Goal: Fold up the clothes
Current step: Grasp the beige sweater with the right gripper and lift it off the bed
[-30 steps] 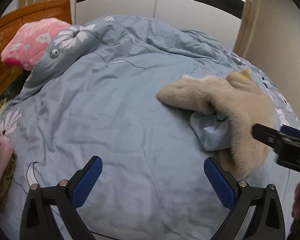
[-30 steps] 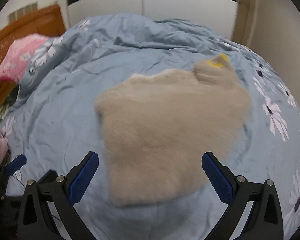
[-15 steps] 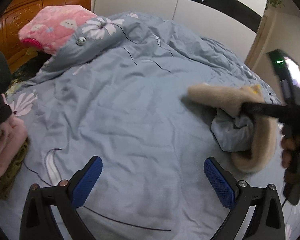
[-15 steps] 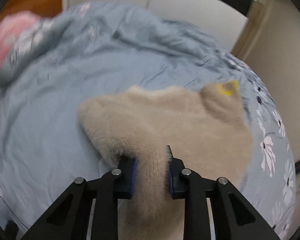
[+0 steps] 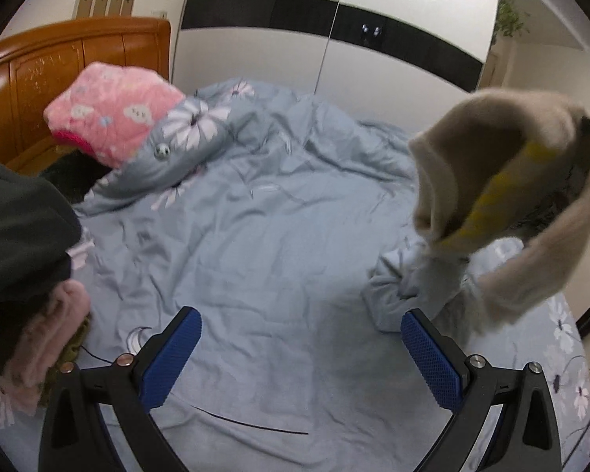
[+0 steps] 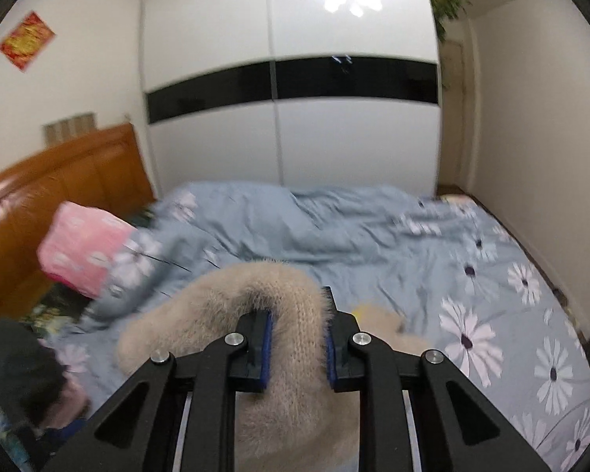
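A fluffy beige sweater with a yellow patch hangs in the air, pinched between the blue pads of my right gripper, which is shut on it. The left wrist view shows the same sweater lifted at the right, above the blue floral duvet, its lower part still trailing onto a bunched fold of the duvet. My left gripper stands open low over the duvet, left of the sweater, with nothing between its fingers.
A pink pillow leans by the wooden headboard. At the left edge a pile of dark and pink clothes sits on the bed. A white wardrobe with a black band stands behind the bed.
My right gripper closed on the beige sweater and raised it off the duvet. My left gripper stayed open and tilted upward, so more of the wardrobe shows.
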Demonstrator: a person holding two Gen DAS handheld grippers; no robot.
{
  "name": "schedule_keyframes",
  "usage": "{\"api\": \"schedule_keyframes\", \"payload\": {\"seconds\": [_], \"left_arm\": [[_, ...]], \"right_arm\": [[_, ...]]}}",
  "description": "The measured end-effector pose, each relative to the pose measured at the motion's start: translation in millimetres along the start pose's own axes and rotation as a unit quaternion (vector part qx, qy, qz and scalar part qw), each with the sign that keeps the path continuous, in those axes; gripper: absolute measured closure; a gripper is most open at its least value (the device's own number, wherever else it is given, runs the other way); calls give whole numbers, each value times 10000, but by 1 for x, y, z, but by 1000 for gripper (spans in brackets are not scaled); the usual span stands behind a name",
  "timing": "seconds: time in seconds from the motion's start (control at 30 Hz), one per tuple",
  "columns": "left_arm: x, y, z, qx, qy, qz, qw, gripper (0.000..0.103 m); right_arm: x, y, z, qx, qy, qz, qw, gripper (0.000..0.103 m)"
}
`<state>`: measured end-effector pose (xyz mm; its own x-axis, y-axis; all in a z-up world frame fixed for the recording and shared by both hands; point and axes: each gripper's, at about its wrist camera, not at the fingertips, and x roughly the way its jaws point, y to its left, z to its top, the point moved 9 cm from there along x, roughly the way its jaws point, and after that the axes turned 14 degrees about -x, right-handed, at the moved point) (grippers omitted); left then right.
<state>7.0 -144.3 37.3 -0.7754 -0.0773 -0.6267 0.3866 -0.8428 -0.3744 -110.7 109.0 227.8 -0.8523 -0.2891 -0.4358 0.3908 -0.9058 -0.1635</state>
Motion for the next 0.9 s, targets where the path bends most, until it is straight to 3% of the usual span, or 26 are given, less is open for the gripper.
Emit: {"api": "schedule_keyframes", "payload": {"seconds": [0.13, 0.27, 0.4, 0.5, 0.57, 0.67, 0.77, 0.9], "left_arm": [[-37, 0, 14, 38, -255, -80, 9996, 0], [-66, 12, 25, 30, -450, -66, 9990, 0], [-87, 31, 30, -17, -579, 34, 9983, 0], [-91, 39, 28, -127, -538, 41, 9985, 0], [-88, 36, 23, -148, -440, -13, 9989, 0], [-80, 21, 13, 75, -306, -67, 9995, 0], [-68, 3, -3, 409, -151, -59, 9990, 0], [-50, -24, -26, 773, 138, -96, 9969, 0]], "right_arm": [[-53, 30, 33, 29, -442, 480, 9979, 82], [-102, 45, 53, 434, -873, 1104, 9891, 82], [-135, 33, 52, 1026, -1091, 1691, 9742, 82], [-143, 6, 30, 1405, -1076, 1755, 9684, 82], [-128, -18, -1, 1592, -739, 1540, 9724, 82], [-91, -59, -83, 1842, 216, 934, 9782, 82], [-62, -103, -179, 2231, 1119, 337, 9678, 82], [-54, -166, -305, 2586, 2167, -699, 9388, 82]]}}
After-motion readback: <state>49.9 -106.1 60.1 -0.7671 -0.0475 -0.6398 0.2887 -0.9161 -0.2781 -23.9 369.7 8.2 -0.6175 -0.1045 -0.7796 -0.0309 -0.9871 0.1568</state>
